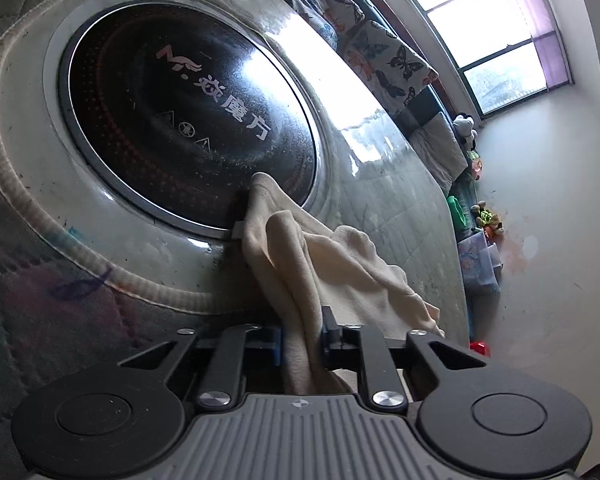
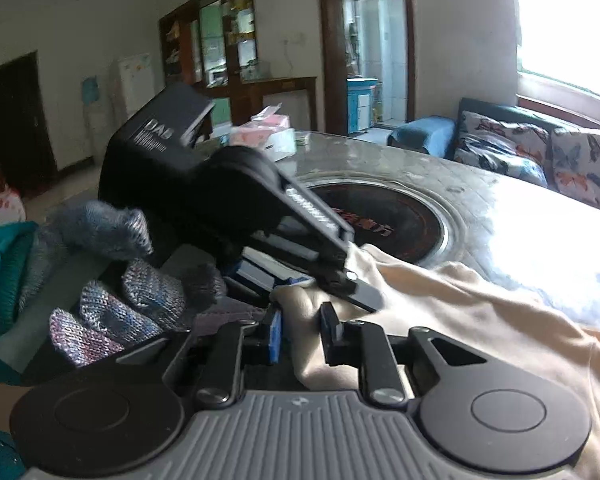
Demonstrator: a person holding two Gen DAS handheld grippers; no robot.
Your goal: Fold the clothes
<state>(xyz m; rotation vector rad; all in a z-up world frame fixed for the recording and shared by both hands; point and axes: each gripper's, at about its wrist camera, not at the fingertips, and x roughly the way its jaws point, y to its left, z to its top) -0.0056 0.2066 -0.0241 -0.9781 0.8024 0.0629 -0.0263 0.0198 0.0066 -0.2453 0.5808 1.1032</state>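
A cream-coloured garment (image 1: 320,256) lies bunched on the round glass-topped table, partly over the rim of its black hotplate. My left gripper (image 1: 302,336) is shut on a fold of the garment, which runs up between its fingers. In the right wrist view the garment (image 2: 460,312) spreads to the right across the table. My right gripper (image 2: 300,336) is shut on the garment's edge. The left gripper (image 2: 328,276) sits right in front of it, held by a gloved hand (image 2: 112,300), gripping the same bunched edge.
The table has a round black hotplate (image 1: 180,120) in the middle and a quilted cover under glass (image 1: 400,184). Tissue packs (image 2: 268,136) lie on its far side. A sofa with butterfly cushions (image 2: 540,152) stands behind, below a bright window (image 1: 480,12).
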